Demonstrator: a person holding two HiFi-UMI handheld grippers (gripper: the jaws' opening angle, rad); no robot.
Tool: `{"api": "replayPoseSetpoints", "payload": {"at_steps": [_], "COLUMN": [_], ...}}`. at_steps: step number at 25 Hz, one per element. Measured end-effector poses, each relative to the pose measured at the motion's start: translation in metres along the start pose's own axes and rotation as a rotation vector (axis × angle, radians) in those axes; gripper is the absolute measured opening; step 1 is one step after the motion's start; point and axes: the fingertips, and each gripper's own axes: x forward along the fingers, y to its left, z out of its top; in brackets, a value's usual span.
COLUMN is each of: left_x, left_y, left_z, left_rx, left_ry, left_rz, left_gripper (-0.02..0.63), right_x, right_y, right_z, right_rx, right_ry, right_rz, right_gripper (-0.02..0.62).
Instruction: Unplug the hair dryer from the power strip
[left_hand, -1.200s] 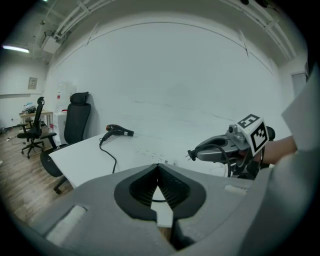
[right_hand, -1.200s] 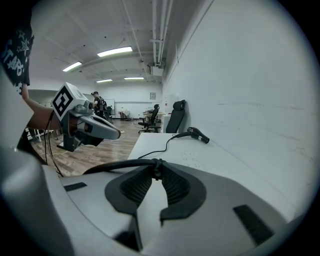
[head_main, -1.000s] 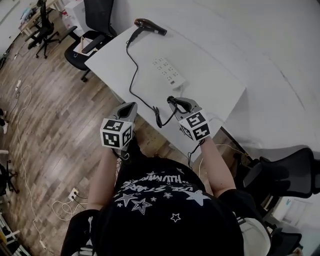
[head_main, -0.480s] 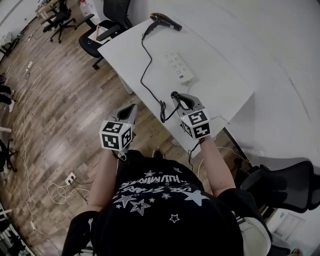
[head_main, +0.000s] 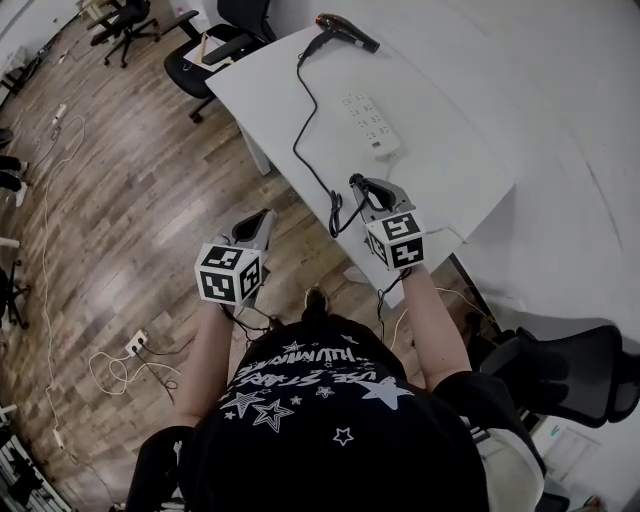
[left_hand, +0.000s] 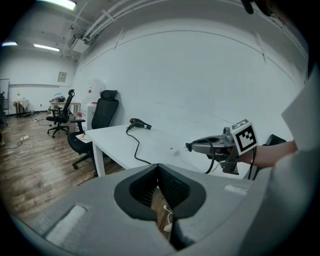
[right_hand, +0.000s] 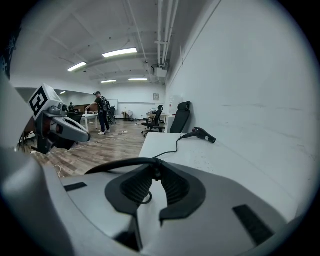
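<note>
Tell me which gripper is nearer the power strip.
Right. The right gripper, jaws closing on the plug, is over the table, just short of the power strip. The left gripper hangs off the table, over the floor.

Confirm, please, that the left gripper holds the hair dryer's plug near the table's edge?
Not quite: the right gripper holds the hair dryer's plug, its jaws closing on it, near the edge of the table; the right gripper view shows this.
</note>
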Motion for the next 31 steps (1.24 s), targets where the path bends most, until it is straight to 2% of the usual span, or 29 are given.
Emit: {"api": "replayPoseSetpoints", "payload": {"at_steps": [13,17,20,31], "left_x": [-0.052,-0.064,-0.071,-0.093], "left_y": [0.012,0.006,0.002,-0.012], "left_z": [-0.049,-0.055,-0.058,-0.068], "left_rx": [-0.092,-0.091,-0.095,-0.117], "left_ry": [0.021,0.021,0.013,-0.005], "left_rz": [0.019,0.003,0.002,0.004], "left_gripper": [0.008,0.008,0.008,0.008], "right_x": [-0.016,-0.027,-0.037,-0.053], "right_y": [0.030,0.030,0.028,0.043], "right_z": [-0.024,-0.037,-0.046,-0.057], "right_rx": [-0.012,-0.018,0.014,0.012], "right_ry": [0.092,0.109,0.115,0.119], "right_rz": [-0.095,-0.150,-0.177,-0.208], "right_gripper": [0.064,0.064,0.064,0.064]}}
